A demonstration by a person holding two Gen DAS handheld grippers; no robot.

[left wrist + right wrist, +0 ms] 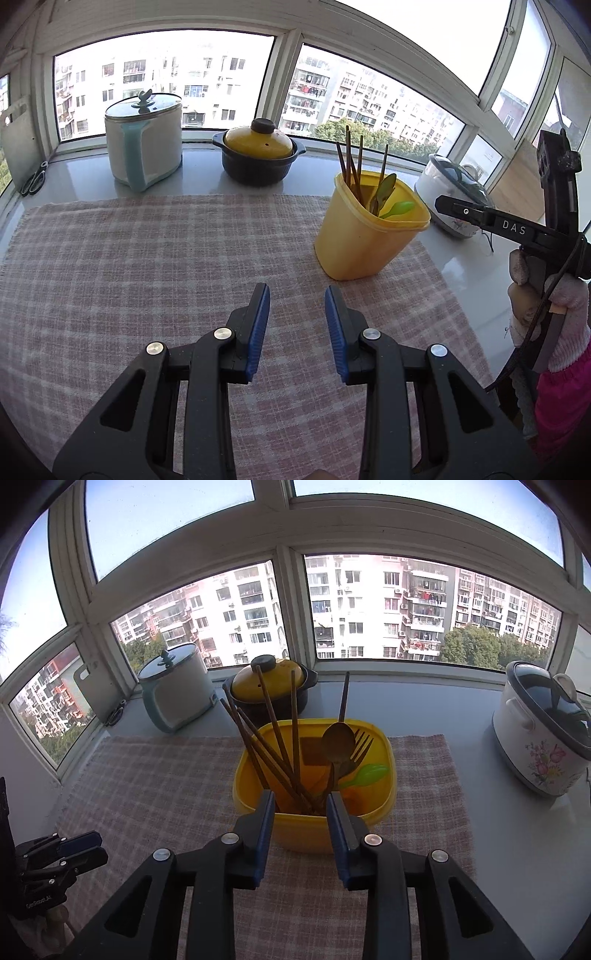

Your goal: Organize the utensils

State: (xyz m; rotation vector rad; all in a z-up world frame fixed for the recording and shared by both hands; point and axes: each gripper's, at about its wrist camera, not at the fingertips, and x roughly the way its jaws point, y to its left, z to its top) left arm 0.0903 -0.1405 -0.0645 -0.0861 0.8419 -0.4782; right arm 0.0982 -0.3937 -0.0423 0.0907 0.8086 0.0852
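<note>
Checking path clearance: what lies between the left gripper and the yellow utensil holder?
Only bare checked cloth. In the left wrist view, nothing sits between the left gripper and the yellow utensil holder; its open jaws hold nothing.

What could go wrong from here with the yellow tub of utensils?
1. The right tool sits just at the tub rim with chopsticks leaning toward it; a forward nudge could knock them or tip the tub.
2. The chopsticks stick out far above the rim, so the tub may be top-heavy.
3. The tub stands on a loose cloth; dragging that could shift it.
</note>
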